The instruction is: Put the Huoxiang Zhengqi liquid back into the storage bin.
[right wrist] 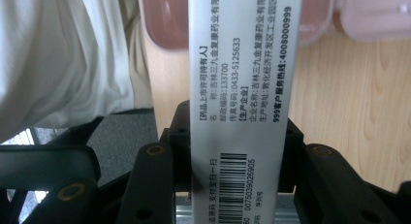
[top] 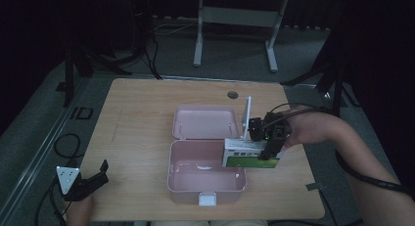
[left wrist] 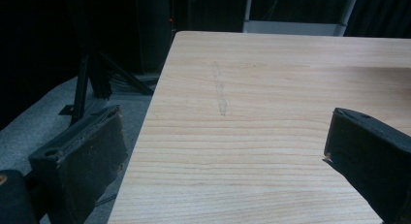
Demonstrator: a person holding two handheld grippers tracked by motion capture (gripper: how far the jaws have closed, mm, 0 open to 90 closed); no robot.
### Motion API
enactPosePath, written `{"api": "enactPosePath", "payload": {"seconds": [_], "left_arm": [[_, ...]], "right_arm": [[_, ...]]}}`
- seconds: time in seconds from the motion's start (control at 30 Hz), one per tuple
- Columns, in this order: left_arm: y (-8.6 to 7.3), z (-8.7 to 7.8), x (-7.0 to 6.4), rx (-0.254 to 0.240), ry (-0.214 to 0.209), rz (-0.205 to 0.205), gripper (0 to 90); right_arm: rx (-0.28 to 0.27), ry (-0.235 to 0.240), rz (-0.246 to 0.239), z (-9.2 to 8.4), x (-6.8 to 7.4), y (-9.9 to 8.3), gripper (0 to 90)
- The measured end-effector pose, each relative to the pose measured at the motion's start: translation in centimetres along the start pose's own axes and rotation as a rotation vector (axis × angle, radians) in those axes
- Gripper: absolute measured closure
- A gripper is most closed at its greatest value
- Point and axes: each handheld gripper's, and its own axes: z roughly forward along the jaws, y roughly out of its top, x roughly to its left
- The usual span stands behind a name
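Scanning from the left edge, we find the left claw (top: 98,174) resting at the near left corner of the tabletop (top: 137,138), its jaws spread wide with nothing between them; the left gripper view shows bare wood grain and a faint scratch ahead of it. Moving toward the middle, we note a pink lunch box (top: 205,174) standing open, its lid (top: 203,122) laid flat behind the base, the inside looking empty apart from a small pale glint on the floor of it. Further right, the right claw (top: 269,146) pinches a green-and-white medicine carton (top: 249,155) and holds it over the right rim of the box, partly above the opening and partly above the tabletop. In the right gripper view the carton (right wrist: 242,88) runs straight up between the jaws, its narrow white side with barcode and print facing the camera, both pads pressed on its broad faces. We judge the step in hand to be carrying the carton to the box for packing. The next move, as we read it, calls for shifting left over the opening, lowering the carton clear of the rim, then releasing.
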Motion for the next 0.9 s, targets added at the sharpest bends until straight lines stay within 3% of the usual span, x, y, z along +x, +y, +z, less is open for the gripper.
{"api": "enactPosePath", "payload": {"seconds": [0.47,0.9], "left_arm": [[0.0,0.0,0.1,-0.001,-0.004,-0.003,1.6],[0.0,0.0,0.1,-0.001,-0.005,-0.004,1.6]], "right_arm": [[0.021,0.019,-0.077,1.9,1.0,5.5,62.9],[-0.001,0.045,-0.105,4.2,1.1,8.0,62.9]]}}
